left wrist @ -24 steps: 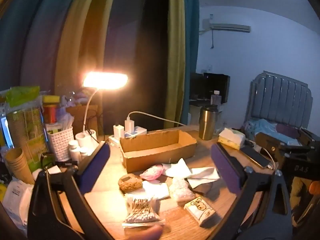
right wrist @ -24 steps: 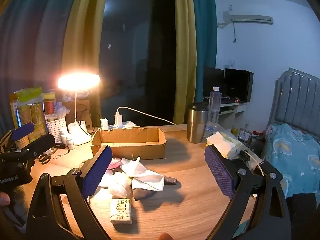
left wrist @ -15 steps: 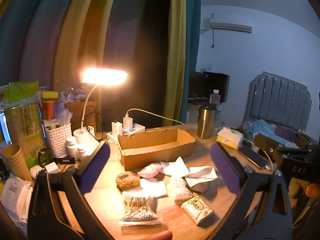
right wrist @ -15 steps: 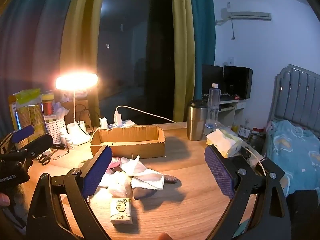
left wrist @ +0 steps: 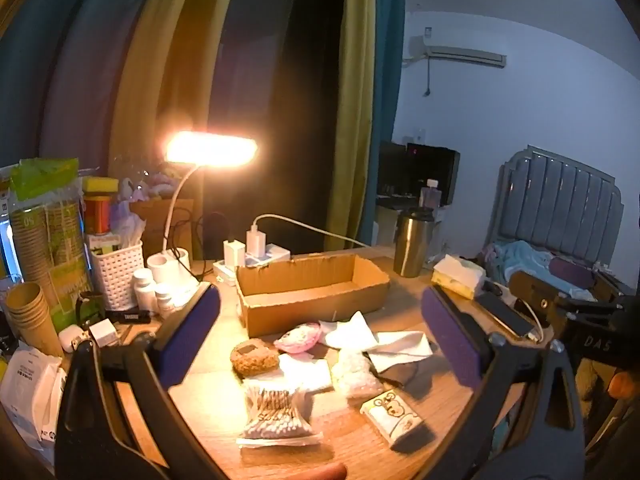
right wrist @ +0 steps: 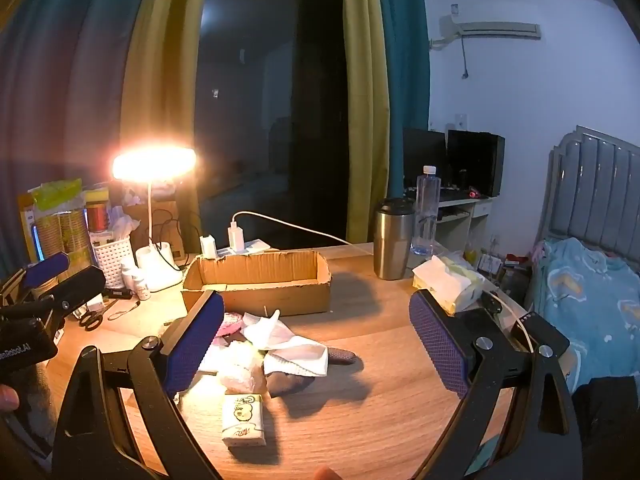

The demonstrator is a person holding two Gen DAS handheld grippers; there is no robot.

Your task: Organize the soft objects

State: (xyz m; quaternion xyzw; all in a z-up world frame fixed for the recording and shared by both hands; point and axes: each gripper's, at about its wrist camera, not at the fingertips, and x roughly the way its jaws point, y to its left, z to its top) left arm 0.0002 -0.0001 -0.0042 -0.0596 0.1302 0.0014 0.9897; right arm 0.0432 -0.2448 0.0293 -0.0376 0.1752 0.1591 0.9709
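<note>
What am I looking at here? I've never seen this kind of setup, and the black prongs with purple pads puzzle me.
Those prongs are two-finger tools a person holds, one per hand, each with a camera looking along its fingers. One picture looks from the left hand-held gripper, the other from the right hand-held gripper. Both are open and hold nothing. On the wooden table sit an empty cardboard box, a lit desk lamp, and a pile of soft things: cotton swabs, a tissue pack, white cloths.

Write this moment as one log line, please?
left gripper: open, empty | right gripper: open, empty | soft items: on table | cardboard box: empty
</note>
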